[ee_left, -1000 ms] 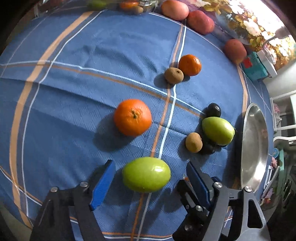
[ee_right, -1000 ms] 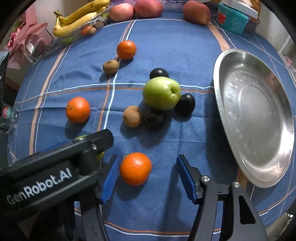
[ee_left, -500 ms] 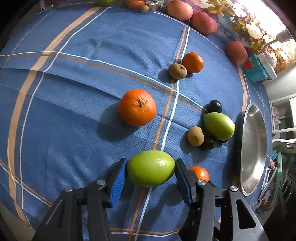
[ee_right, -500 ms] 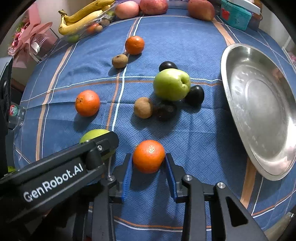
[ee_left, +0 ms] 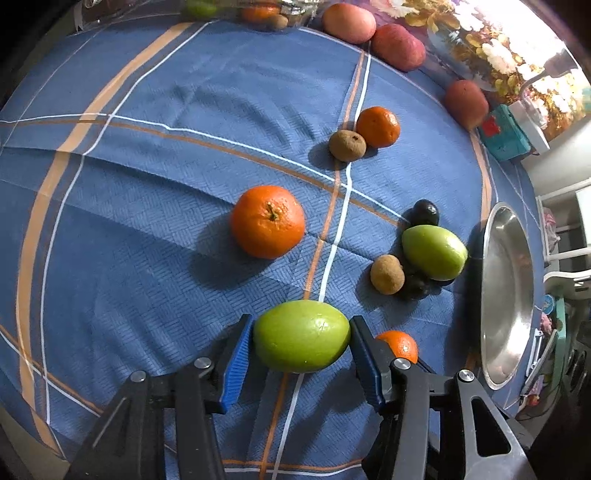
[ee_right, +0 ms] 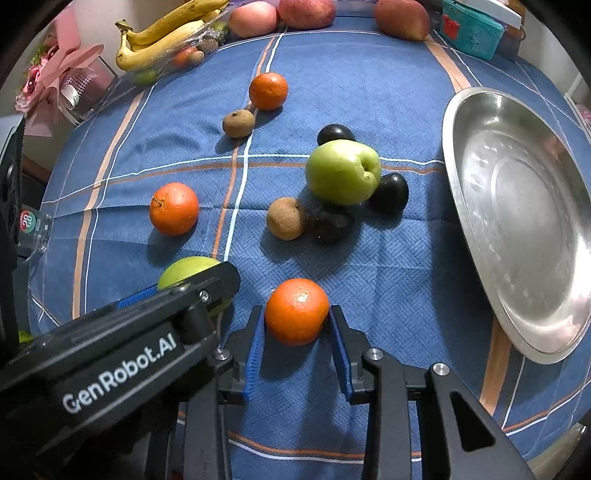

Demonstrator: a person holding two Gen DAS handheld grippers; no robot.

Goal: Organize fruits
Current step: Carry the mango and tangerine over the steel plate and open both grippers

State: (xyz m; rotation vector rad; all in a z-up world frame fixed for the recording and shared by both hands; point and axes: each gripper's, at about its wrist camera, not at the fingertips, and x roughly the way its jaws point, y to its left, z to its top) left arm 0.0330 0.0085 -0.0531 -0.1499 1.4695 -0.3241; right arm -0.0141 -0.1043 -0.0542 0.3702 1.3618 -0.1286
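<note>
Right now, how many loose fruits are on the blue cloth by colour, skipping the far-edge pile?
Round orange fruits: 3
Green apple-like fruits: 2
Small brown fruits: 2
Dark plum-like fruits: 3
Total: 10

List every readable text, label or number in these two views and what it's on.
"GenRobot.AI": white lettering on the black body of the left tongs, seen from the right wrist view.
Round red-and-green label on the clear bottle at the table's left edge: digits too blurred to read.
Red mark on the teal box: not legible.
</note>
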